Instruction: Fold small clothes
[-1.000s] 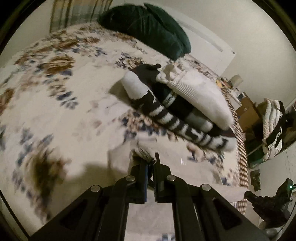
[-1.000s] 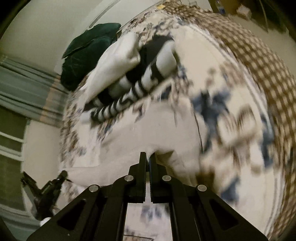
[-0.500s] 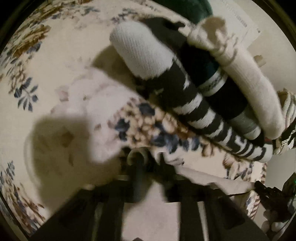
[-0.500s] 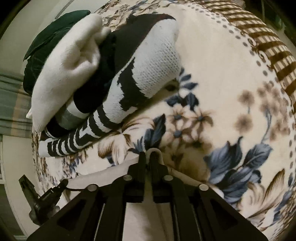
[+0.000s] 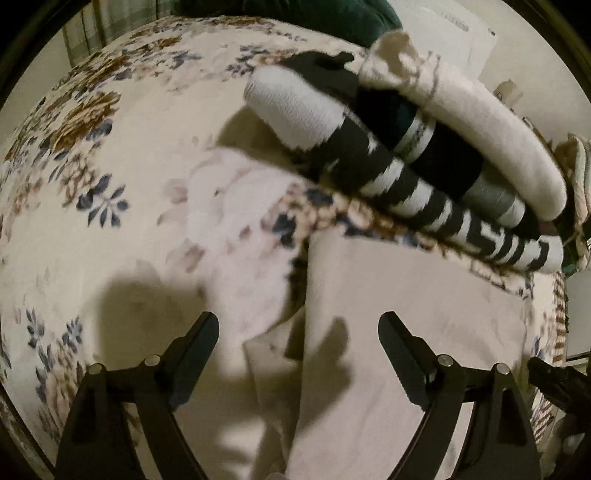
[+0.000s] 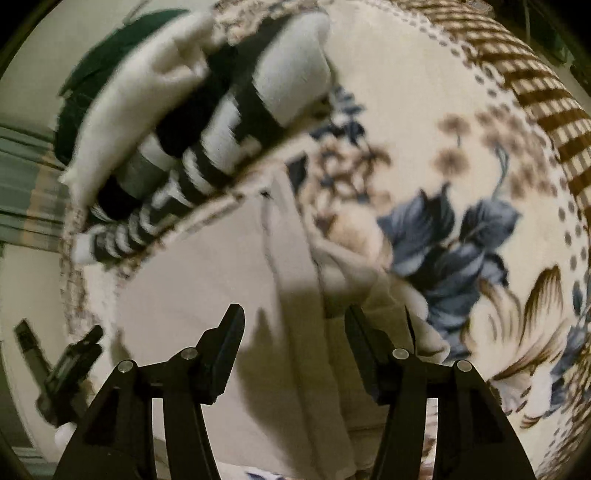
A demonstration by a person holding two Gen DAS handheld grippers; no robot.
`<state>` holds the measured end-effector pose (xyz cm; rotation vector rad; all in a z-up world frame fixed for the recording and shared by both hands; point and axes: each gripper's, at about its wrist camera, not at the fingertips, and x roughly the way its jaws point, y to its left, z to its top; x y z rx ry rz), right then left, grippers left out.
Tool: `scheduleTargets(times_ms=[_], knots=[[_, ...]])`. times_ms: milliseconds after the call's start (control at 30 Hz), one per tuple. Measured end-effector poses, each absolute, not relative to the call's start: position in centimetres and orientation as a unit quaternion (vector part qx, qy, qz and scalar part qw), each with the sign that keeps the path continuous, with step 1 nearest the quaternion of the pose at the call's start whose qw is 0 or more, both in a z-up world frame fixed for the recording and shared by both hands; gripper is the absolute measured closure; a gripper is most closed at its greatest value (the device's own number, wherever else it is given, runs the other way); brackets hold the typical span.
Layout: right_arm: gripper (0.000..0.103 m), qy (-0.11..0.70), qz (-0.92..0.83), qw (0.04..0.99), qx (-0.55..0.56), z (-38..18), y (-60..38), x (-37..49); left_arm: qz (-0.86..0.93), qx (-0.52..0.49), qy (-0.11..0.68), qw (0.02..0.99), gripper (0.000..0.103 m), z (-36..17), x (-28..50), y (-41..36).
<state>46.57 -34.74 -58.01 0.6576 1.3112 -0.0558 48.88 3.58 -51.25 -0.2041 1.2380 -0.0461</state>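
Observation:
A cream-white cloth (image 5: pixel 399 332) lies folded on the floral blanket (image 5: pixel 110 229), just in front of my left gripper (image 5: pixel 299 325), which is open and empty above it. It also shows in the right wrist view (image 6: pixel 207 288), where my right gripper (image 6: pixel 295 317) is open and empty over its folded edge. A row of folded socks lies beyond: a black-and-white striped sock (image 5: pixel 399 177), a black sock with a grey band (image 5: pixel 443 155) and a cream sock (image 5: pixel 491 129). The striped sock (image 6: pixel 221 140) also appears in the right wrist view.
A dark green pillow (image 5: pixel 332 18) lies at the head of the bed behind the socks. The blanket's brown checked border (image 6: pixel 535 92) marks the bed edge on the right. The other gripper (image 6: pixel 62 373) shows at the lower left of the right wrist view.
Both grippers were shut on the cloth's edge, carried it forward toward the socks and have opened, letting the cloth drop folded onto the blanket.

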Motion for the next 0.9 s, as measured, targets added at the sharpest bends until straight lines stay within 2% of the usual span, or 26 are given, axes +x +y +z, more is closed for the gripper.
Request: scheduleTargets(times_ms=[33,67,233,400,433,500,533,567,700,833,900], knots=[[0.097,0.607,-0.031,0.739,0.293,-58.4,-34.5,46.7,-0.021,-0.097,0.583,0.806,0.015,-51.5,48.6,3.7],[0.100,0.605,-0.034,0.743,0.285,-58.3,-34.4,46.7,-0.022,-0.098,0.585,0.805,0.015,-51.8,48.4,3.8],[0.100,0.572,-0.085,0.769,0.274,-55.7,-36.3,46.3,-0.003,-0.102,0.593,0.799,0.015,-52.2,47.2,5.0],[0.100,0.598,-0.084,0.739,0.299,-56.6,-37.6,46.9,0.010,-0.122,0.597,0.793,0.015,-51.2,44.1,6.5],[0.093,0.611,-0.085,0.726,0.302,-56.5,-37.7,46.5,0.011,-0.132,0.600,0.789,0.015,-51.0,42.9,6.8],[0.071,0.607,-0.092,0.729,0.302,-55.6,-37.9,45.2,0.009,-0.158,0.611,0.775,0.015,-50.8,40.6,7.4],[0.054,0.593,-0.097,0.735,0.313,-54.5,-38.1,43.5,0.010,-0.172,0.617,0.768,0.015,-50.8,39.5,7.4],[0.047,0.588,-0.101,0.736,0.319,-54.1,-38.2,42.5,0.009,-0.189,0.621,0.761,0.015,-50.9,38.6,7.6],[0.044,0.573,-0.102,0.710,0.397,-54.2,-37.9,36.0,-0.011,-0.308,0.614,0.727,0.015,-51.5,34.1,7.3],[0.039,0.571,-0.083,0.664,0.475,-58.3,-36.2,31.9,-0.021,-0.377,0.609,0.697,0.015,-54.5,31.9,4.7],[0.034,0.570,-0.076,0.649,0.497,-60.6,-35.4,31.1,-0.016,-0.397,0.604,0.691,0.015,-56.2,31.7,3.5]])
